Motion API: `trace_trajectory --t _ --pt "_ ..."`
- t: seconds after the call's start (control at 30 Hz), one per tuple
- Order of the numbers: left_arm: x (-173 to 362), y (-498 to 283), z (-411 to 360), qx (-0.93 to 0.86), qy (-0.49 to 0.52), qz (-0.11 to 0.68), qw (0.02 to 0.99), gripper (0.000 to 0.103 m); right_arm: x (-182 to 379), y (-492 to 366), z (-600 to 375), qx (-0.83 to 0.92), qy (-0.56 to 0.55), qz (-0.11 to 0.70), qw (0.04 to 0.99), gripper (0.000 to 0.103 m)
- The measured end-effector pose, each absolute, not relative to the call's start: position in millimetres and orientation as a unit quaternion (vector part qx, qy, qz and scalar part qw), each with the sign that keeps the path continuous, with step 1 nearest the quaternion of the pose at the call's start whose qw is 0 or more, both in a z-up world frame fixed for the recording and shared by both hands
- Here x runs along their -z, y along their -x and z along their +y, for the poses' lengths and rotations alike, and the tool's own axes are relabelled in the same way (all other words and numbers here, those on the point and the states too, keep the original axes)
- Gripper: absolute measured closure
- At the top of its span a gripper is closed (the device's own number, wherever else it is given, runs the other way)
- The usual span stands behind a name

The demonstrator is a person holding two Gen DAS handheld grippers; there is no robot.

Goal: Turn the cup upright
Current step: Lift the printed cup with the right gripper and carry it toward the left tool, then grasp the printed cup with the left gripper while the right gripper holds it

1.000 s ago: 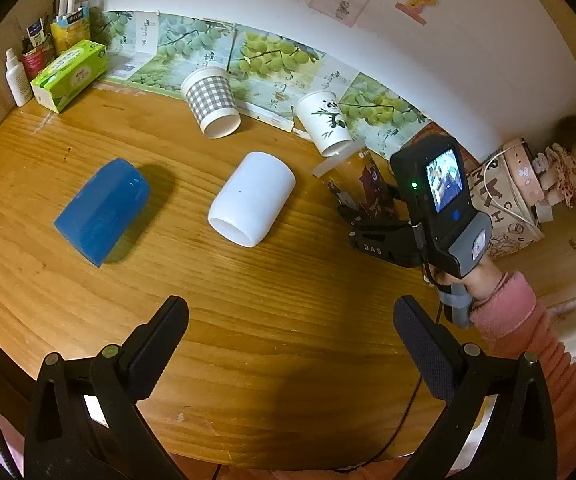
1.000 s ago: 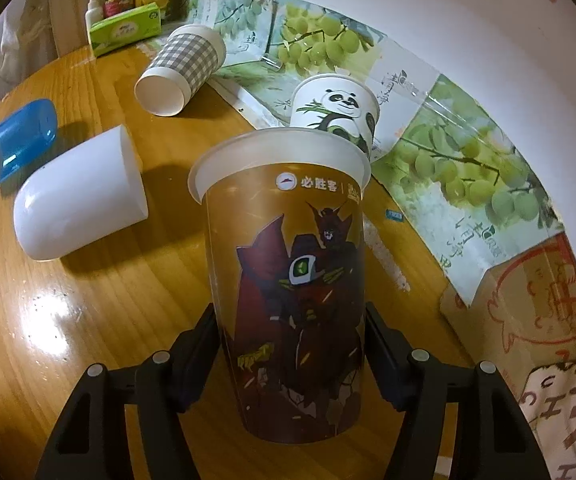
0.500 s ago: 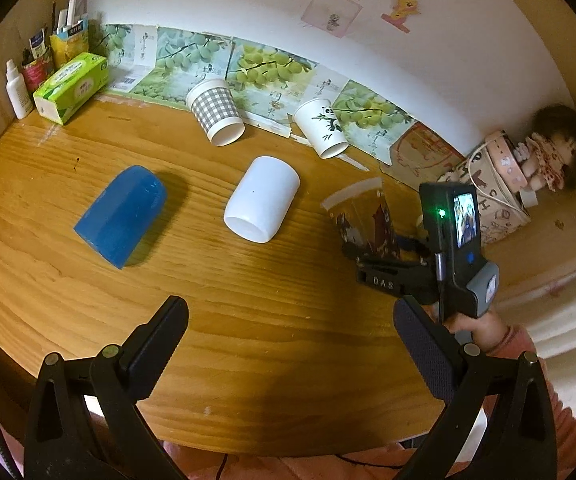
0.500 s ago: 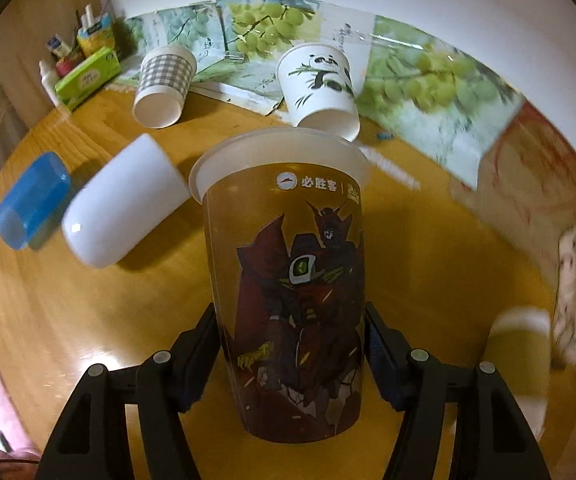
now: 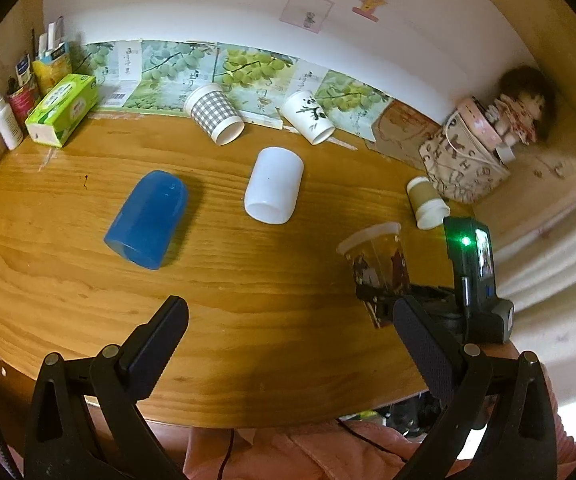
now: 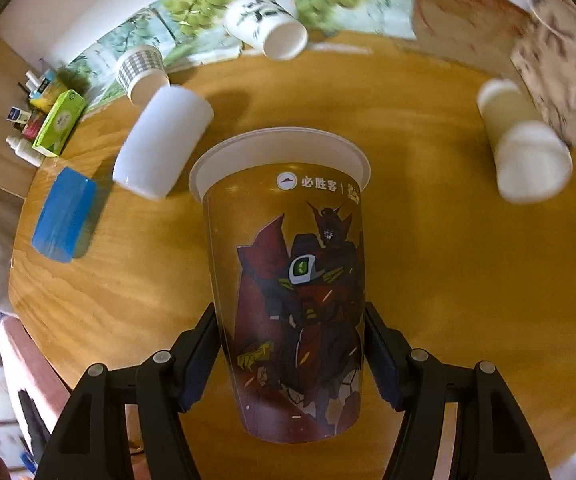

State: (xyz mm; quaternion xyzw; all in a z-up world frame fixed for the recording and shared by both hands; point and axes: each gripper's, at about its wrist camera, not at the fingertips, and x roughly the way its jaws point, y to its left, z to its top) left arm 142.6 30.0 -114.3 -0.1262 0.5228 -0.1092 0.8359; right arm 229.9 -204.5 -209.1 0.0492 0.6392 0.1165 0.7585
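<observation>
My right gripper (image 6: 290, 352) is shut on a clear plastic cup with a robot print (image 6: 292, 280), clamping its lower half, mouth pointing away from me and slightly up. In the left wrist view the same cup (image 5: 376, 258) is held above the wooden table (image 5: 247, 320) near its right front, rim tilted up. My left gripper (image 5: 288, 344) is open and empty over the table's front edge. A blue cup (image 5: 147, 218), a white cup (image 5: 273, 184), a checked paper cup (image 5: 215, 116), a panda cup (image 5: 308, 116) and a brown cup (image 5: 426, 202) lie on their sides.
A green tissue box (image 5: 61, 108) and bottles (image 5: 5, 118) stand at the back left. A patterned bag with a doll (image 5: 472, 160) sits at the back right. Grape posters (image 5: 223, 72) lean along the wall. The table's front edge runs just past my left gripper.
My right gripper has carried the robot-print cup back toward the front right of the table and tilted it more upright. My left gripper has pulled back and risen.
</observation>
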Motion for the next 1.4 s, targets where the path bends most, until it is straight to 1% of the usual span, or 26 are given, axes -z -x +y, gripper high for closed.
trace_trajectory --t 0.23,0.43,0.9,1.17,1.4 --pt "117.2 -131.0 39.7 0.153 0.086 0.533 0.828 0.001 217.9 -183.9 -185.9 -0.096 -0.093 0.658 0.741 0.036" --pt "126.7 -125.0 42.9 0.179 0.072 0.547 0.814 0.001 222.2 -156.4 -168.0 -0.092 -0.128 0.668 0.727 0.035" --pt "143.8 -119.0 33.4 0.201 0.037 0.576 0.791 0.001 226.7 -131.5 -169.7 -0.097 -0.208 0.676 0.7 0.035" --pt "152.9 -123.8 12.8 0.208 0.021 0.593 0.778 0.001 233.9 -121.8 -174.7 -0.111 -0.24 0.689 0.675 0.034" --pt "162.8 -129.0 -5.3 0.212 0.012 0.61 0.763 0.001 233.8 -117.0 -181.5 -0.134 -0.245 0.697 0.66 0.027"
